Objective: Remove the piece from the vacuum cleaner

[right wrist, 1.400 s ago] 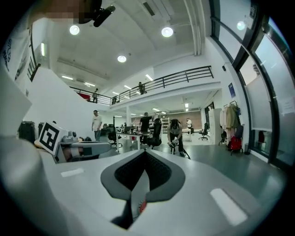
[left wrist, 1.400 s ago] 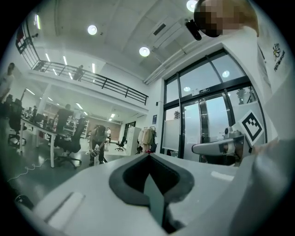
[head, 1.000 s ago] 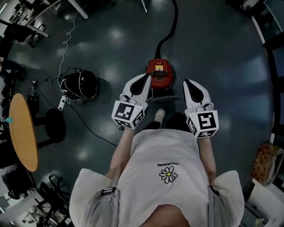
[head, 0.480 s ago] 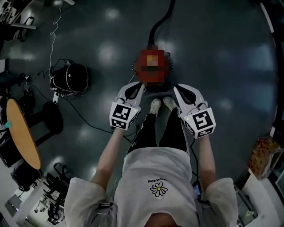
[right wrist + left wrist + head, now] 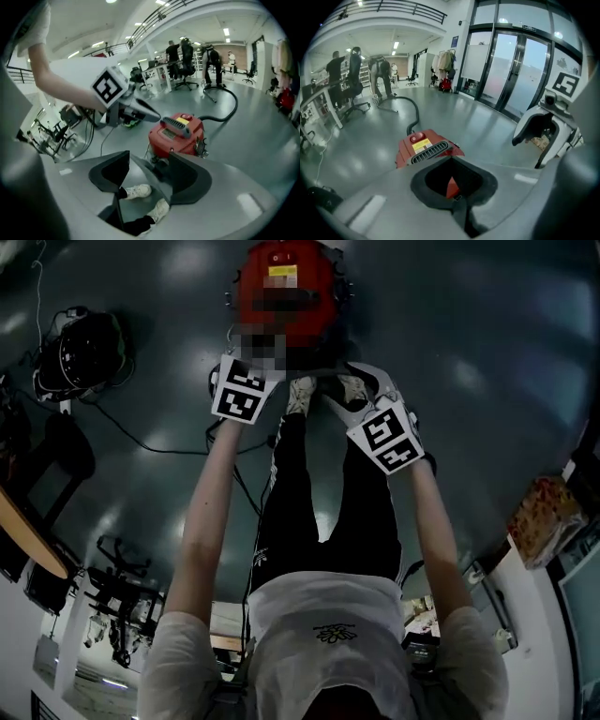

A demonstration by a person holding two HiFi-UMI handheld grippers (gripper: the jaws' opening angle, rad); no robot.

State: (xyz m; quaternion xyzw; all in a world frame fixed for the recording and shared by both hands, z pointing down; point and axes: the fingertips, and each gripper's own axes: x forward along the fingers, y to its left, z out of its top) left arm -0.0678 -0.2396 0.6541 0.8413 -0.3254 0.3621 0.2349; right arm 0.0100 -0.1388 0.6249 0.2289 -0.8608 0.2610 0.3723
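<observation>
Since the person has bent low, both claws have come from well short of the vacuum cleaner (image 5: 314, 306) to just beside its near end, so the reach looks nearly done, with no piece off yet. The left claw (image 5: 451, 158) has its tips together on nothing; the right claw (image 5: 149, 158) stands open and empty. Just ahead of them, the red body's long axis runs straight away, hose (image 5: 228, 110) end pointing off.

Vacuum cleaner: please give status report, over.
Left tongs shut, empty; right tongs open, empty. Red vacuum cleaner close ahead, not gripped, hose attached. Nothing between; only own shoes below.
</observation>
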